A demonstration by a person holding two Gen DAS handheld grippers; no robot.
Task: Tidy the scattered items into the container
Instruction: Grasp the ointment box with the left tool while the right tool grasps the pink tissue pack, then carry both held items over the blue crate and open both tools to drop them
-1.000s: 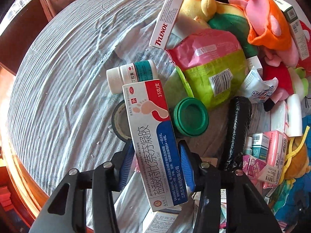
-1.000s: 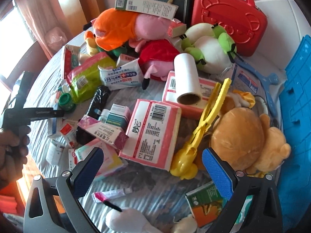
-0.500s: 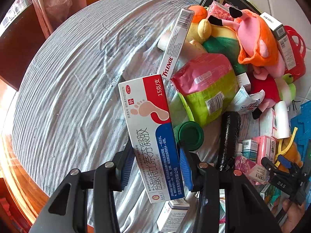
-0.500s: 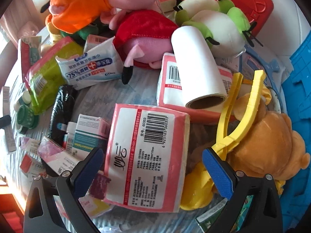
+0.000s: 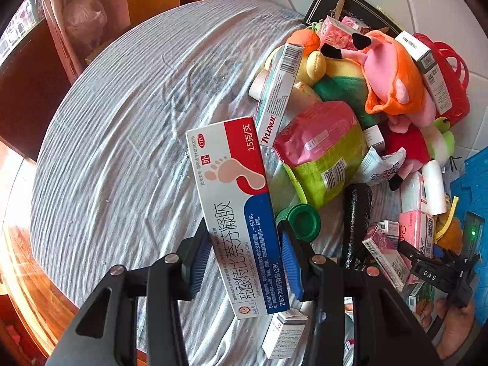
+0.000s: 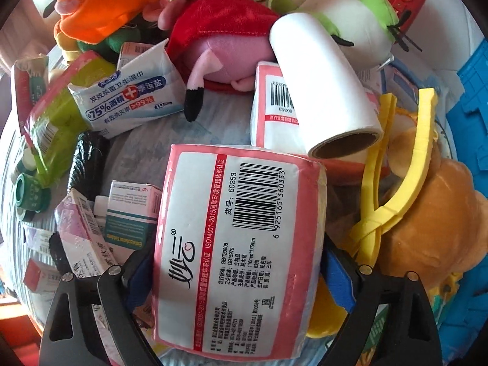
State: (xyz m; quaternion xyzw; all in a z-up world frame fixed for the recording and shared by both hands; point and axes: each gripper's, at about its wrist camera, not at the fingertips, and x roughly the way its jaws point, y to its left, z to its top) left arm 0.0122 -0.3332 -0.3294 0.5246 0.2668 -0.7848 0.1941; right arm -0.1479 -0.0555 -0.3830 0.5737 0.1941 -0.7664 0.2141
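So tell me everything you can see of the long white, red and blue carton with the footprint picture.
The long white, red and blue carton is thin printed cardboard with a pink footprint, an OTC mark and Chinese text. It looks intact, closed and tilted. The left gripper is shut on its lower half, blue pads on both long sides, holding it above the grey cloth.

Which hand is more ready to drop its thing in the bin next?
Left, probably. The left gripper already holds the foot cream box clamped and lifted off the table. The right gripper is only closing around the pink tissue pack, which looks still down in the pile.
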